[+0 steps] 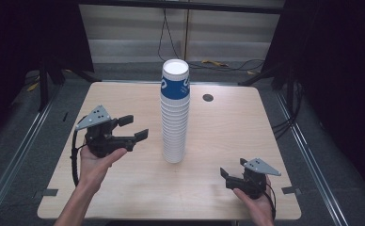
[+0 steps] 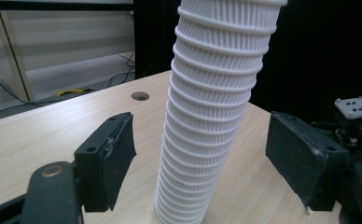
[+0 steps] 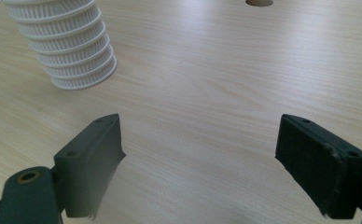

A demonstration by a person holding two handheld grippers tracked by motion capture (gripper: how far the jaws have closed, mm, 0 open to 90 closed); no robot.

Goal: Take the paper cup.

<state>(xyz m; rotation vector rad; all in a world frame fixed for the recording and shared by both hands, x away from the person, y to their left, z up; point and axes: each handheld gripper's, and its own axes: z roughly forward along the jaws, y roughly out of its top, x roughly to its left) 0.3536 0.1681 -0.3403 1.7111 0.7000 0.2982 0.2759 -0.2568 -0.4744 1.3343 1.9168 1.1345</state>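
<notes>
A tall stack of white ribbed paper cups (image 1: 175, 123) stands upright in the middle of the wooden table (image 1: 227, 127); its top cup has a blue band. My left gripper (image 1: 133, 127) is held off the table to the left of the stack, open, its jaws pointing at it. In the left gripper view the stack (image 2: 212, 116) rises between the spread jaws but farther off, not touched. My right gripper (image 1: 233, 167) sits low near the front right, open and holding nothing. In the right gripper view the stack's base (image 3: 69, 51) is at the upper left, beyond the gripper (image 3: 200, 158).
A round cable hole (image 1: 208, 98) lies in the table behind and to the right of the stack. Black curtains flank the table, and cables run on the floor behind. The right gripper (image 2: 356, 121) appears at the right edge of the left gripper view.
</notes>
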